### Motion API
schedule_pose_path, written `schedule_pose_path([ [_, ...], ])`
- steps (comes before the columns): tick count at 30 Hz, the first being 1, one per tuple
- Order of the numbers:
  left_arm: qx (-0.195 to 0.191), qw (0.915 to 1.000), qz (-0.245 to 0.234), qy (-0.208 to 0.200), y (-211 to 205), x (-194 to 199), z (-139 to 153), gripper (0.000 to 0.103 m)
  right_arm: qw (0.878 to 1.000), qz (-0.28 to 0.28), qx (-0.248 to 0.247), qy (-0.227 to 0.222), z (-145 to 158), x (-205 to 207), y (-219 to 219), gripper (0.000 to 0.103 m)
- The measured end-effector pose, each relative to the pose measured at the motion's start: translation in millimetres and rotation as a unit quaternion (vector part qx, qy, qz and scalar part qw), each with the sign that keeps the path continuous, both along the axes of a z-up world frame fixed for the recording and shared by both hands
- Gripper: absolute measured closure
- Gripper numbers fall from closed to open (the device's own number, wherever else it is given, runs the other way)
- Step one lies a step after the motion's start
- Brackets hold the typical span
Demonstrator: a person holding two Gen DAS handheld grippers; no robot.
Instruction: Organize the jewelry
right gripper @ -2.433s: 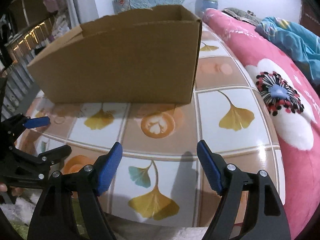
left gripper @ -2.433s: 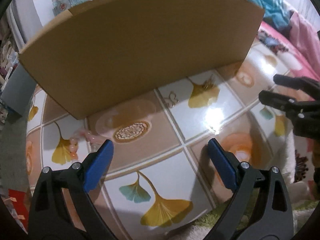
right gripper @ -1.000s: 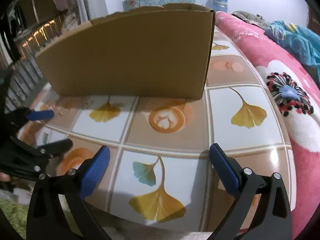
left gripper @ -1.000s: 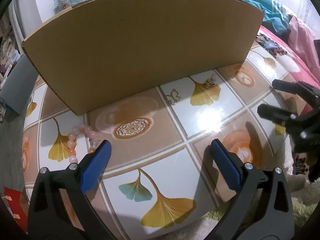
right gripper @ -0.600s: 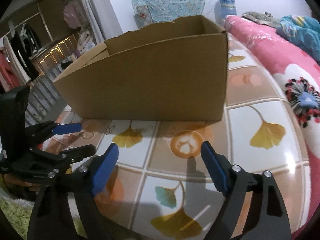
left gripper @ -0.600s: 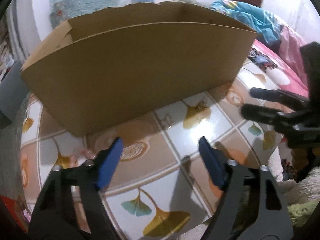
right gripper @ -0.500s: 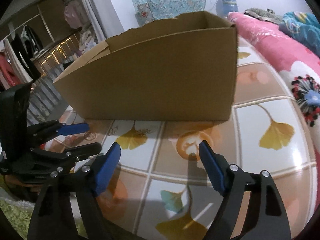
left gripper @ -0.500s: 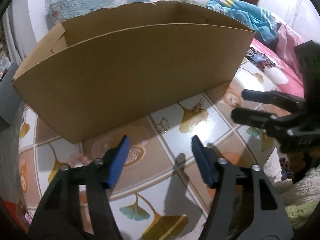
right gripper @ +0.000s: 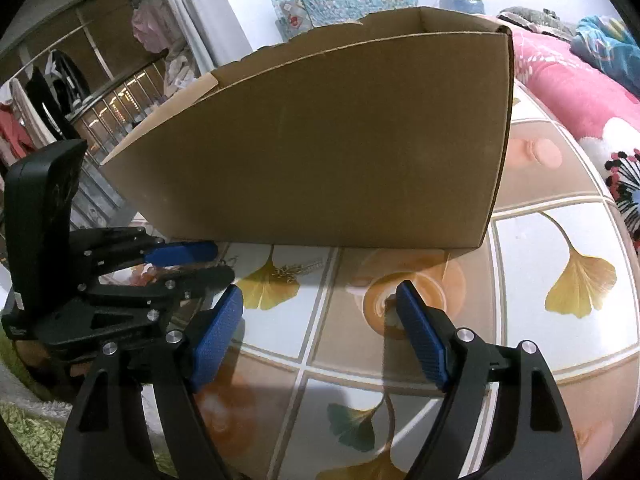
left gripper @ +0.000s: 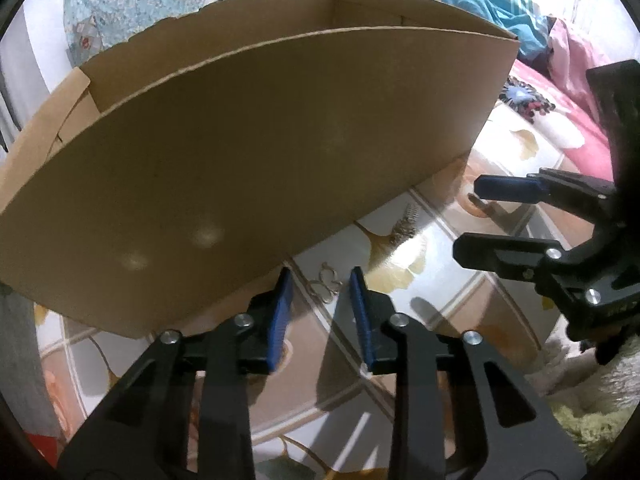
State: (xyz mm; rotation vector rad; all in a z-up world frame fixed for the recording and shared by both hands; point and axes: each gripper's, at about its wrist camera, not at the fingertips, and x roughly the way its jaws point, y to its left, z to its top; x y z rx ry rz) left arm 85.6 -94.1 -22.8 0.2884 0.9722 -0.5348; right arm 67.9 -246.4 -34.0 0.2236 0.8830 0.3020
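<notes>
A small silver butterfly-shaped piece (left gripper: 326,280) lies on the patterned table by the front of an open cardboard box (left gripper: 240,168). My left gripper (left gripper: 320,280) has its blue pads on either side of it, narrowed, with a gap still showing. A second metal piece, a chain-like earring (left gripper: 402,226), lies further right on a yellow leaf print; it also shows in the right wrist view (right gripper: 298,268). My right gripper (right gripper: 320,320) is wide open and empty above the table, to the right of the left gripper (right gripper: 208,262). The box (right gripper: 328,152) stands just behind.
The round table (right gripper: 560,320) has a ginkgo-leaf tile print. A pink floral blanket (right gripper: 572,92) lies to the right. A green fluffy rug (left gripper: 592,424) is below the table's edge. Pink beads (right gripper: 138,276) show behind the left gripper.
My left gripper has moved forward and down to the butterfly piece and its jaws have narrowed around it. My right gripper has come a little closer to the box and stays open.
</notes>
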Motion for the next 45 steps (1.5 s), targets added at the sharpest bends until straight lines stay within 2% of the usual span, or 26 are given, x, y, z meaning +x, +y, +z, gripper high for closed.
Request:
schedule_pose_path([
  [3,0.000,1.0000,-0.003,-0.003,0.2,0.7,-0.1,0.088,1.000,0.000,0.001,0.001,-0.4,0.4,0.3,0.026],
  [11,-0.004,1.0000,-0.008,-0.003,1.4,-2.3,0.8,0.088,1.000,-0.004,0.003,0.000,0.9,-1.7,-4.3,0.029],
  [12,-0.008,0.9999,-0.006,-0.003,2.2,-3.2,1.8,0.093,1.000,-0.005,0.002,-0.001,1.1,-2.0,-4.1,0.029],
  [13,-0.012,0.9999,-0.005,-0.001,3.1,-3.6,2.8,0.103,1.000,-0.005,0.000,-0.002,2.3,-1.7,-4.5,0.029],
  [24,-0.044,0.9989,0.010,0.010,19.3,-14.9,7.5,0.102,1.000,0.014,-0.015,-0.009,7.5,3.0,13.3,0.032],
  [26,-0.043,0.9990,0.010,0.012,18.6,-14.5,7.3,0.086,1.000,0.015,-0.014,-0.008,7.1,4.5,14.8,0.032],
  [28,-0.041,0.9991,0.009,0.010,17.5,-13.0,6.8,0.082,1.000,0.016,-0.013,-0.007,7.6,4.3,16.3,0.032],
  [34,-0.028,0.9994,0.007,0.019,6.0,-4.6,1.5,0.082,1.000,0.017,-0.013,-0.008,9.8,4.3,17.3,0.032],
  [38,0.006,0.9999,-0.009,0.008,-6.2,-4.6,1.5,0.082,1.000,0.013,-0.011,-0.007,8.2,3.8,16.2,0.032],
  [41,0.009,0.9998,-0.010,0.016,-7.2,-2.3,1.8,0.088,1.000,0.011,-0.009,-0.008,8.0,2.2,13.6,0.032],
  [45,0.012,0.9998,-0.011,0.015,-6.6,-2.8,1.1,0.088,1.000,0.008,-0.008,-0.009,8.5,0.3,11.6,0.033],
])
